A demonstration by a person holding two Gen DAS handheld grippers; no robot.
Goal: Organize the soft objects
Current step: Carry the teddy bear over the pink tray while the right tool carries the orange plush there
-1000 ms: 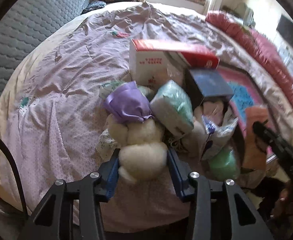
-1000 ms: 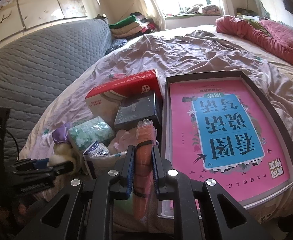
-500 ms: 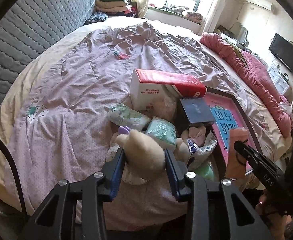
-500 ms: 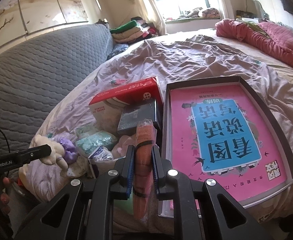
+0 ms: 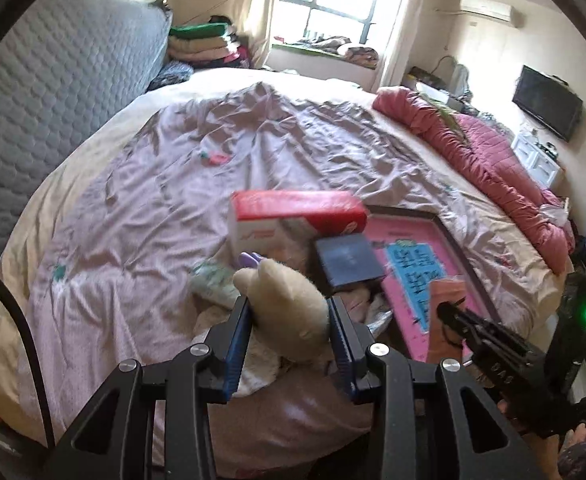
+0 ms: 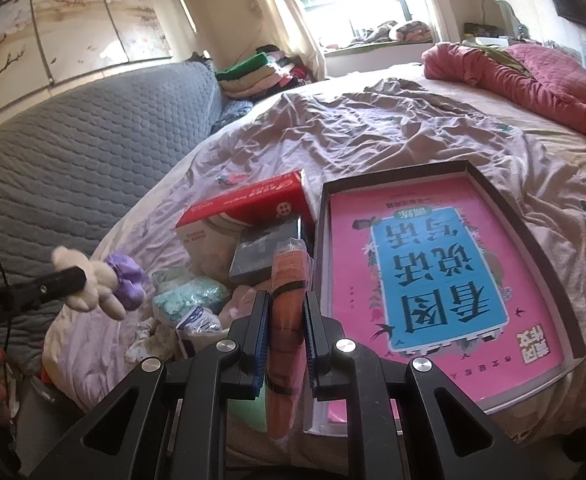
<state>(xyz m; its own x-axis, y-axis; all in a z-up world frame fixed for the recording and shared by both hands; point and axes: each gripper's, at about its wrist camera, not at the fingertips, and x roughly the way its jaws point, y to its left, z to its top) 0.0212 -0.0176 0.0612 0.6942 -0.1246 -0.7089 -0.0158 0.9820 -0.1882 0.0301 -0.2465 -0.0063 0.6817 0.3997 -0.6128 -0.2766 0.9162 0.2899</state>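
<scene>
My left gripper [image 5: 289,312] is shut on a cream plush toy [image 5: 289,308] with a purple part, held lifted above the bed; it also shows in the right wrist view [image 6: 93,284]. My right gripper [image 6: 287,312] is shut on an orange wrapped cloth roll [image 6: 287,320], held above the pile; the roll shows in the left wrist view [image 5: 445,304]. A pile of soft packets [image 6: 191,300] lies on the bed below both grippers.
A red and white box [image 5: 293,216] and a dark box [image 5: 349,260] sit beside an open tray with a pink book [image 6: 433,276]. The lilac sheet [image 5: 133,216] spreads left. A red quilt [image 5: 493,168] lies right, a grey headboard [image 6: 73,160] left.
My left gripper has lifted the plush toy up off the pile and tilted upward. My right gripper has risen slightly with the orange roll still in it.
</scene>
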